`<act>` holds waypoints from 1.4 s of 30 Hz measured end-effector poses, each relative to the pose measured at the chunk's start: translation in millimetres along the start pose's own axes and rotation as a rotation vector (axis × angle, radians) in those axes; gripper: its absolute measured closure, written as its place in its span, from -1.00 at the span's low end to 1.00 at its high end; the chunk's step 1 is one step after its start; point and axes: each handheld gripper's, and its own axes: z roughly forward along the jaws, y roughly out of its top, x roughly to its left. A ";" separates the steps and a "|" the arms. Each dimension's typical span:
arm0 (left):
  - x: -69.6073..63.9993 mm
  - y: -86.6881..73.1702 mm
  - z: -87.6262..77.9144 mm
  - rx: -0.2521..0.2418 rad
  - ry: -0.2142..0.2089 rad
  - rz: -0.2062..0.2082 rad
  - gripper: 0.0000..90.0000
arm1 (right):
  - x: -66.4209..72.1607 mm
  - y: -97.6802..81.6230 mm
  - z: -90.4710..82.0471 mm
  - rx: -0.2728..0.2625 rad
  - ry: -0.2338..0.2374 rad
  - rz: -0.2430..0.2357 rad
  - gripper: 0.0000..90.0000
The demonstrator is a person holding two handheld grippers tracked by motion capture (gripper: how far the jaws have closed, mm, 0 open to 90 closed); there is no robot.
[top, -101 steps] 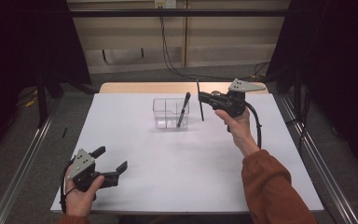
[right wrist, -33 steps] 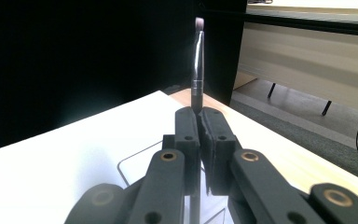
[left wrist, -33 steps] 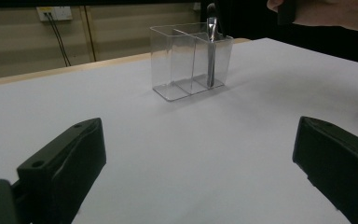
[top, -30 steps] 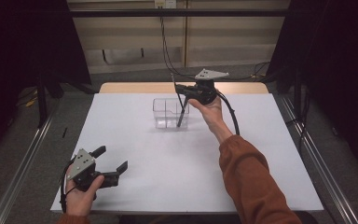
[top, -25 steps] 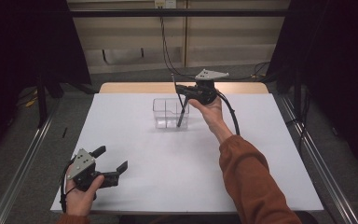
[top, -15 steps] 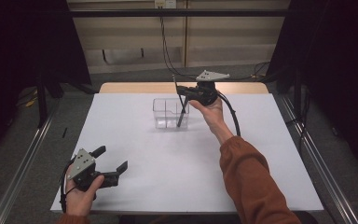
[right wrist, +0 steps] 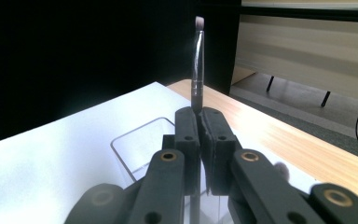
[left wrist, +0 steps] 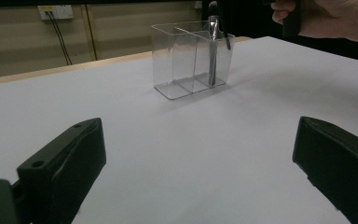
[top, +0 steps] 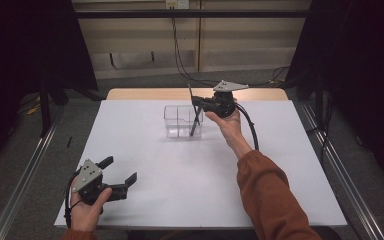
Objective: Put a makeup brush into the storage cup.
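Observation:
A clear plastic organiser with compartments stands on the far middle of the white table. A dark brush leans in its right compartment. My right gripper hovers just over that compartment, shut on a thin brush that points upward. In the right gripper view the jaws pinch the brush below its silver ferrule, bristles on top, with the organiser's rim beneath. My left gripper rests at the front left, open and holding nothing. Its view looks between the jaws at the organiser.
A white sheet covers the table, with a strip of bare wood along the far edge. Metal rails run along both sides. Cables hang at the back wall. The right hand's cable trails over the table.
Since the oldest frame my right gripper has carried the thin brush left, from beside the organiser to over its right compartment. Over the last second nothing visibly moved.

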 end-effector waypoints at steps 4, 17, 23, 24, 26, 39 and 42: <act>0.5 0.0 -0.3 0.001 0.002 -0.002 -0.94 | -2.0 -2.5 -1.1 0.004 -0.004 0.004 0.92; 0.0 0.7 -0.4 -0.005 0.000 0.001 -0.94 | -2.5 -10.4 -6.5 0.008 -0.008 0.011 0.92; 0.4 0.5 -0.6 -0.002 0.004 0.002 -0.94 | -3.2 -12.3 -7.7 0.011 -0.008 0.014 0.92; 0.4 0.6 -0.7 -0.003 0.002 0.003 -0.94 | -3.1 -12.5 -7.8 0.013 -0.008 0.015 0.92; 0.3 0.6 -0.5 -0.005 0.002 0.001 -0.94 | -3.0 -13.2 -7.9 0.010 -0.008 0.016 0.92; -0.4 1.1 0.1 -0.006 -0.005 0.006 -0.94 | -4.3 -20.6 -12.2 0.021 -0.019 0.018 0.92; -0.4 1.1 -0.2 -0.007 -0.005 0.006 -0.94 | -4.7 -21.6 -13.0 0.020 -0.018 0.021 0.92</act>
